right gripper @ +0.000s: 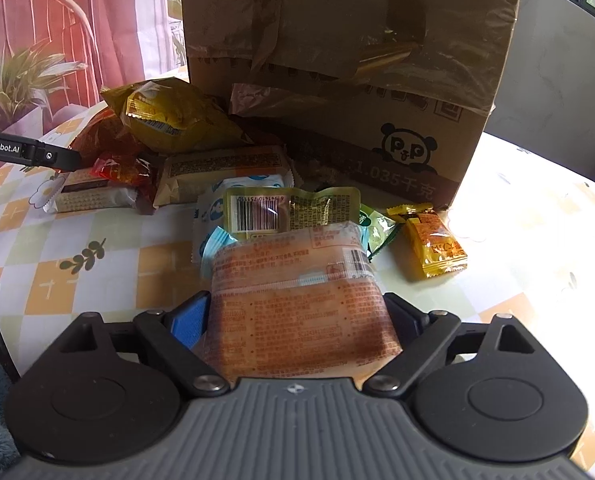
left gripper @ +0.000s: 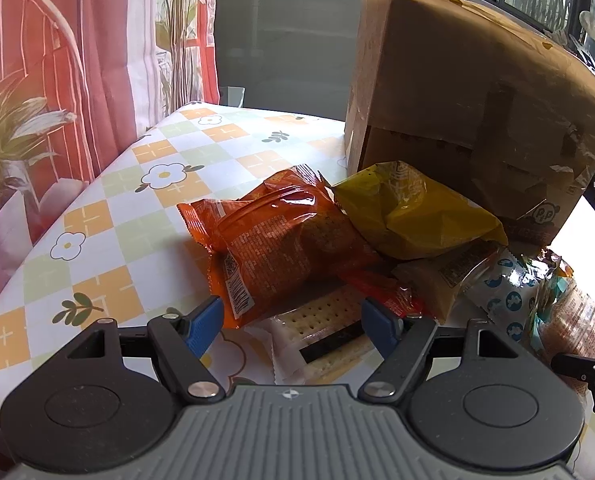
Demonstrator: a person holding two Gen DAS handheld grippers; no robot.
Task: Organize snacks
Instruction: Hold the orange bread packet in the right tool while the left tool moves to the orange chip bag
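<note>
Nearest the right wrist camera, the right gripper (right gripper: 297, 316) is straddling a pale orange-printed translucent snack packet (right gripper: 297, 300); its blue pads sit at the packet's two sides, but whether they are pressing on it cannot be told. Beyond that packet, a green pouch with a barcode label (right gripper: 281, 212) is lying flat, and a small yellow wrapped sweet (right gripper: 433, 240) is lying nearer the table's right edge. In the left wrist view, the left gripper (left gripper: 293, 320) is standing with jaws apart over a clear-wrapped rectangular cracker pack (left gripper: 321, 332), its left pad touching the corner of a glossy orange biscuit bag (left gripper: 281, 248). Behind it, a crumpled yellow snack bag (left gripper: 413, 212) is leaning on the pile. Farthest back, a taped brown cardboard box with a panda logo (right gripper: 337, 60) is standing on the flower-patterned checked tablecloth (left gripper: 109, 216).
</note>
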